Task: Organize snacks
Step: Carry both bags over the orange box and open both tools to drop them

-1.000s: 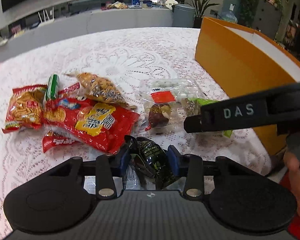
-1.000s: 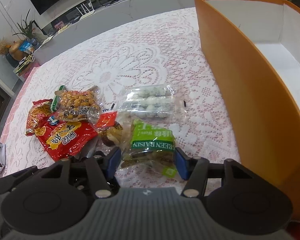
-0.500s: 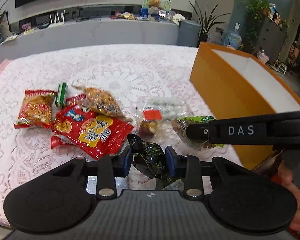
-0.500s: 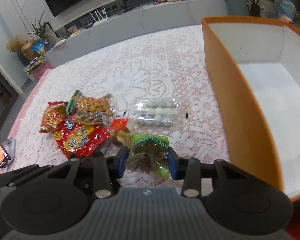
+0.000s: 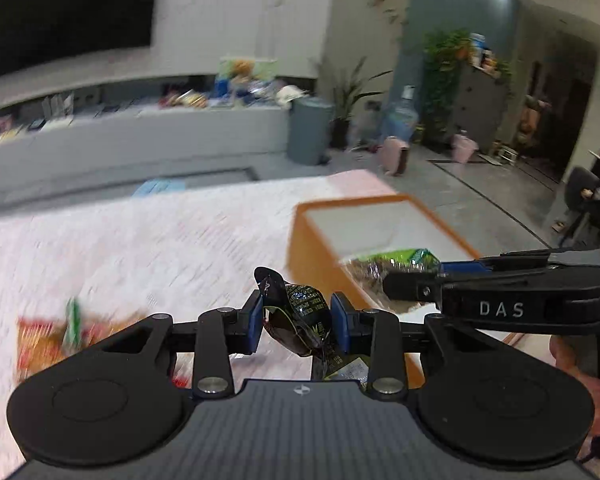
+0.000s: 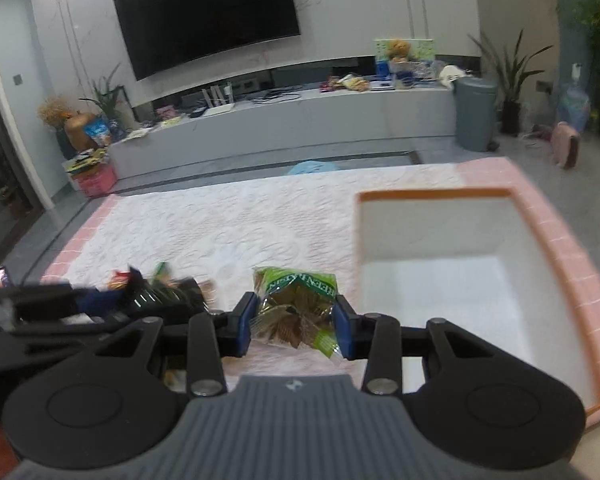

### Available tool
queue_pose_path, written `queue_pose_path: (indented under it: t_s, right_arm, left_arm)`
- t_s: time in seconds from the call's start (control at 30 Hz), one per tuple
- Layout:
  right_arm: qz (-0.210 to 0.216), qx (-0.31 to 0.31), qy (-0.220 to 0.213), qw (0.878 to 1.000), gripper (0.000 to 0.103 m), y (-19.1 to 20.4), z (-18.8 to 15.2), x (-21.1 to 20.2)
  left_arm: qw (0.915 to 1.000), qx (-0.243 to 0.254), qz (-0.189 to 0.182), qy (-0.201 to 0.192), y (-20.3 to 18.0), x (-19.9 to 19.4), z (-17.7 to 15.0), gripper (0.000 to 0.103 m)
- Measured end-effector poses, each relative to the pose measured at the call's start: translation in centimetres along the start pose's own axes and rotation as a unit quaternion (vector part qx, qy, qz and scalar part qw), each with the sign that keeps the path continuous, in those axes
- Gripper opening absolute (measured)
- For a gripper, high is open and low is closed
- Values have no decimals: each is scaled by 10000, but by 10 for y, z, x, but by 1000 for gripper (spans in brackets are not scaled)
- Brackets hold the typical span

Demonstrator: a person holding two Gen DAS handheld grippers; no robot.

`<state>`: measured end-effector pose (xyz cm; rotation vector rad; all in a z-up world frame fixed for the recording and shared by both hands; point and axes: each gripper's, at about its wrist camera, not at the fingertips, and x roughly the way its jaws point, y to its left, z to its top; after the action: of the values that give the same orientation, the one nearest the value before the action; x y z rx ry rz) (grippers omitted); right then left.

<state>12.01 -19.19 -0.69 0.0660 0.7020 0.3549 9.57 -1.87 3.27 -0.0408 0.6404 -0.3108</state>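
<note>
My left gripper clamps dark packet; my right gripper clamps raisin bag. Right view alone: orange box interior.

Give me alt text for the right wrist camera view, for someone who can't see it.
The right hand-held gripper is shut on a green raisin packet, held up above a lace-covered table. To its right stands an open orange box with a white inside; to its left, the left hand-held gripper holds a dark snack packet.

Wall television, grey bin, houseplants
</note>
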Motion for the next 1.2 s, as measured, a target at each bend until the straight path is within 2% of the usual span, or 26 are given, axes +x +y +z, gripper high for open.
queue_pose_path:
  t_s: [0.23,0.4,0.53,0.7,0.8,0.97,1.2]
  right_arm:
    - [-488,-208,359,9979,39,-54,14,-2]
    - [-593,-368,900,9935,39,-83,8,18]
    - [-589,-634,1412,9862,39,-99,-3,37]
    - [-445,-911,1921,9761,39,-105,-12,60]
    - [-346,-1014,2178,9701,39,-108,-17,73]
    - [-229,-1103,2498,9617,39,-110,-25,92]
    - [-129,-1078,2848,9524,41,-114,-32,111]
  left_arm:
    - [9980,281,-539,150,-39,38,24,39]
    - [9936,533,-860,494,-62,72,31,39]
    - [9883,801,-881,954,-83,100,31,39]
    - [9747,1169,-865,1698,-102,126,23,39]
    - [9682,1197,-866,2019,-102,143,17,39]
    - [9596,1312,-837,2346,-101,159,5,39]
    - [9482,1764,-821,2511,-113,170,-4,39]
